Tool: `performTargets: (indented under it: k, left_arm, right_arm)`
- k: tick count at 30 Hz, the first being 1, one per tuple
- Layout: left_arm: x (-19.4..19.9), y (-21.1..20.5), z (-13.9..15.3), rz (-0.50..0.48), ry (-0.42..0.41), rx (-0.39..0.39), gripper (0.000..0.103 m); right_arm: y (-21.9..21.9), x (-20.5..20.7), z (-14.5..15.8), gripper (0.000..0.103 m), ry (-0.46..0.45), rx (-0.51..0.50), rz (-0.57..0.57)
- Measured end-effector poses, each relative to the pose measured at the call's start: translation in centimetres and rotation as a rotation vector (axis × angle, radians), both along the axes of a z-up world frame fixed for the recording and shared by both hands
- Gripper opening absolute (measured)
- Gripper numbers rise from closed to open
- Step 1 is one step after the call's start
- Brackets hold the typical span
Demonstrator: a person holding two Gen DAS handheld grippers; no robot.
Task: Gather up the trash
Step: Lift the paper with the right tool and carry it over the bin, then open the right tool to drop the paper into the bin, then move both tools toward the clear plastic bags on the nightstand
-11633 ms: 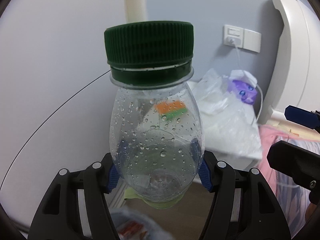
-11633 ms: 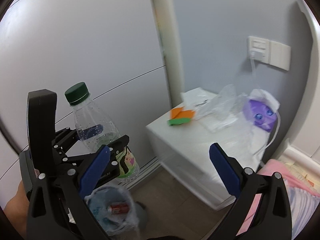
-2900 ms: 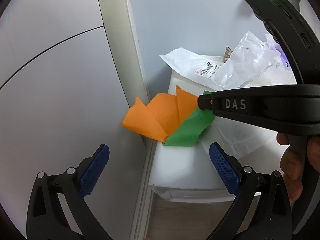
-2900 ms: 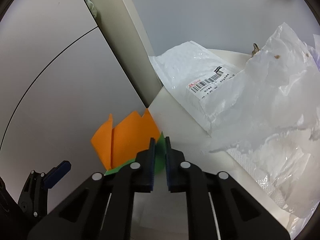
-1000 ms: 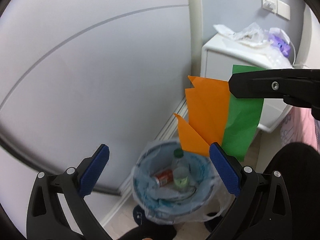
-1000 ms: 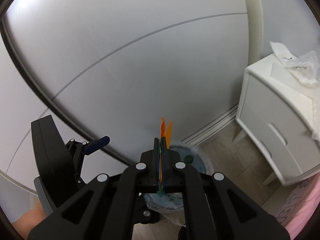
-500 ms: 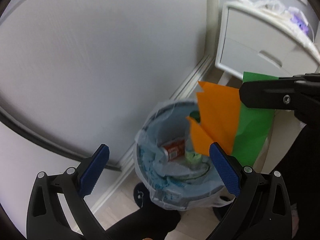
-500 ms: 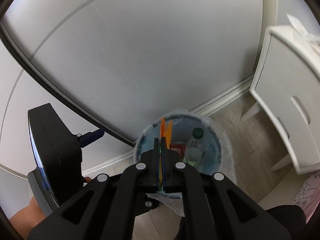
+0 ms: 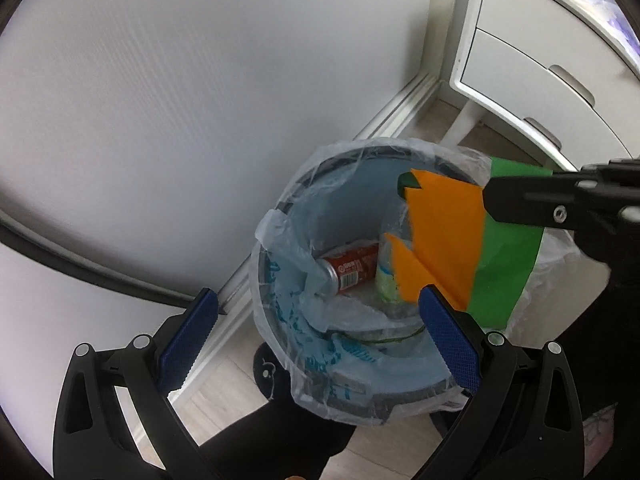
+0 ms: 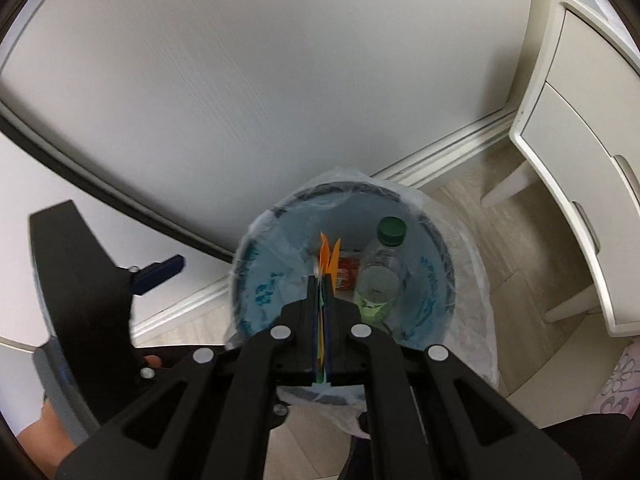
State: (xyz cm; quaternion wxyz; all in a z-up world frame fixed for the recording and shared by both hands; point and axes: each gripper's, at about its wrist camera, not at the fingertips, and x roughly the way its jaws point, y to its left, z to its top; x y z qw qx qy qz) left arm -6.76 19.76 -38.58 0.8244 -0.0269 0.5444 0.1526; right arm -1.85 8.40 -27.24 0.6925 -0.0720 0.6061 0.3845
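Orange-and-green paper (image 9: pixel 460 248) hangs over a bin lined with pale blue, teal-printed plastic (image 9: pixel 280 300). Inside lie a red can (image 9: pixel 348 268) and a clear, green-capped bottle (image 10: pixel 380 272). Black grippers carry blue pads (image 9: pixel 188 332); the right-hand cabinet (image 9: pixel 532 72) is white.

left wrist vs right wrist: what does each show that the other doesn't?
Left wrist only: the orange and green paper seen broadside, and the left tool open with nothing in it.

Right wrist only: the bottle's green cap, and the paper edge-on between the right tool's shut pads.

Both: the lined trash bin, red can, plastic bottle and white drawer unit.
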Motion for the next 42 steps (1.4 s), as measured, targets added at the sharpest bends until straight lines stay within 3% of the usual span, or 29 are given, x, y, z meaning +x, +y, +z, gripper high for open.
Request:
performTargets:
  k: [1, 2, 3, 5, 10, 12, 18, 21, 33, 37, 42]
  left_arm:
    - [0.1, 0.0, 0.0, -0.002, -0.003, 0.001, 0.097]
    - [0.2, 0.0, 0.1, -0.004, -0.004, 0.003, 0.097]
    - [0.3, 0.0, 0.0, -0.006, -0.004, 0.006, 0.097]
    - [0.5, 0.1, -0.1, -0.006, -0.005, 0.004, 0.097]
    - [0.4, 0.2, 0.2, -0.001, -0.013, 0.001, 0.097]
    - [0.4, 0.1, 0.4, -0.003, -0.016, 0.004, 0.097]
    - [0.5, -0.3, 2.9, 0.004, -0.064, 0.006, 0.097]
    - [0.6, -0.9, 4.7, 0.004, -0.096, 0.013, 0.097]
    - [0.8, -6.7, 14.9, -0.071, -0.285, 0.026, 0.097]
    - [2.0, -9.3, 18.2, -0.146, -0.339, 0.026, 0.097]
    - [4.7, -12.9, 21.1, -0.254, -0.403, 0.048, 0.097]
  right_arm:
    - [-0.1, 0.1, -0.2, 0.007, 0.002, -0.005, -0.002]
    - [-0.1, 0.1, -0.3, 0.017, 0.003, -0.01, -0.006]
    - [-0.2, 0.2, -0.5, 0.037, 0.002, -0.017, -0.013]
    - [-0.3, 0.4, -0.7, 0.055, 0.008, -0.015, -0.024]
    - [-0.6, 0.7, -0.5, 0.055, -0.008, -0.016, -0.04]
    - [-0.8, 0.8, 0.1, 0.069, -0.037, -0.007, -0.05]
    - [-2.4, 1.7, 2.8, 0.091, -0.129, 0.013, -0.102]
    - [-3.5, 2.1, 4.8, 0.096, -0.182, 0.02, -0.122]
    - [-10.9, 2.3, 14.1, 0.096, -0.403, 0.09, -0.239]
    - [-15.1, 2.8, 16.8, 0.096, -0.473, 0.146, -0.334]
    - [-19.8, 4.7, 19.2, 0.096, -0.499, 0.132, -0.433]
